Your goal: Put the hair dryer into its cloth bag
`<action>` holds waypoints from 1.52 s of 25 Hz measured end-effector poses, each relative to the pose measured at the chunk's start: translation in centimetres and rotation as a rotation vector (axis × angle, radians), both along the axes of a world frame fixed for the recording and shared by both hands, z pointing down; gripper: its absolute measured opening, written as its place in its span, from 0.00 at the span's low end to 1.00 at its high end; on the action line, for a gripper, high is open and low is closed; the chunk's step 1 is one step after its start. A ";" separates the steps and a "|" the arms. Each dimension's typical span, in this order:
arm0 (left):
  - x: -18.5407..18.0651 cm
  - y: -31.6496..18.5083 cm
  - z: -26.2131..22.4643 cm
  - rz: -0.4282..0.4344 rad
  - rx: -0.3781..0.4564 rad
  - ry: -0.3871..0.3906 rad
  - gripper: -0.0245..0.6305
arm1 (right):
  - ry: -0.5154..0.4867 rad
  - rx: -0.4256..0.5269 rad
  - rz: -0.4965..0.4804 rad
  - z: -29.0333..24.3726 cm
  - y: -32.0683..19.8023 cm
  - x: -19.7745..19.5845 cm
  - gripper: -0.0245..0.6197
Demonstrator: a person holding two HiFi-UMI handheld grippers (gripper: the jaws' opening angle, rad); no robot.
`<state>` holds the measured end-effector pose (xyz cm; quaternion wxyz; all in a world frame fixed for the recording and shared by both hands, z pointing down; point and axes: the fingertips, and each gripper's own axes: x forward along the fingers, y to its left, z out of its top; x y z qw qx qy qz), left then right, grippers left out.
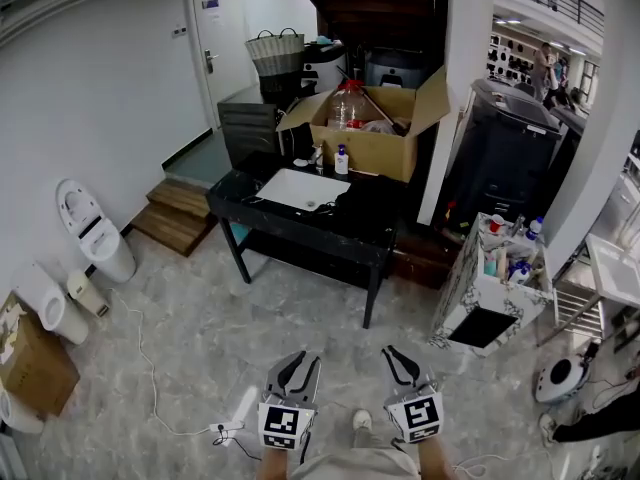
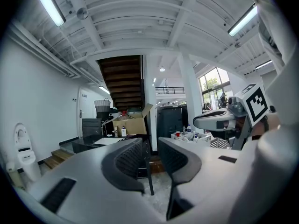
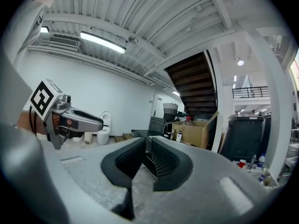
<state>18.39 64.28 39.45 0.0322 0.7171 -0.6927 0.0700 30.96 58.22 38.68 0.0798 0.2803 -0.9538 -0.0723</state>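
While the black desk (image 1: 300, 228) stands in mid-room, the left hand-held gripper (image 1: 298, 360) and the right hand-held gripper (image 1: 396, 356) are held side by side well short of its near edge. Both are over the marbled floor (image 1: 200, 338) and point toward the desk. The left hand-held gripper's jaws stand a narrow slit apart with nothing between them; only a desk leg and floor show through the gap. The right hand-held gripper's jaws are closed tip to tip and hold nothing. On the desk top lie a flat white item (image 1: 302, 188) and, just to its right, a dark heap (image 1: 365, 203). At this range neither the hair dryer nor the cloth bag can be told for certain among them. At the desk's far side sits an open cardboard box (image 1: 372, 150), with a small white bottle (image 1: 341, 160) just before it. Left of the desk are wooden steps (image 1: 172, 213), and farther left white toilets (image 1: 95, 233) stand along the wall. Right of the desk stands a white crate (image 1: 480, 293) holding bottles. On the floor on the desk's near side, beside the left hand-held gripper, lies a white power strip (image 1: 235, 418).
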 end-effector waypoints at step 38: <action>0.9 -20.7 -0.4 -0.133 -0.039 -0.043 0.17 | -0.040 -0.098 -0.142 1.0 -22.1 -0.6 0.08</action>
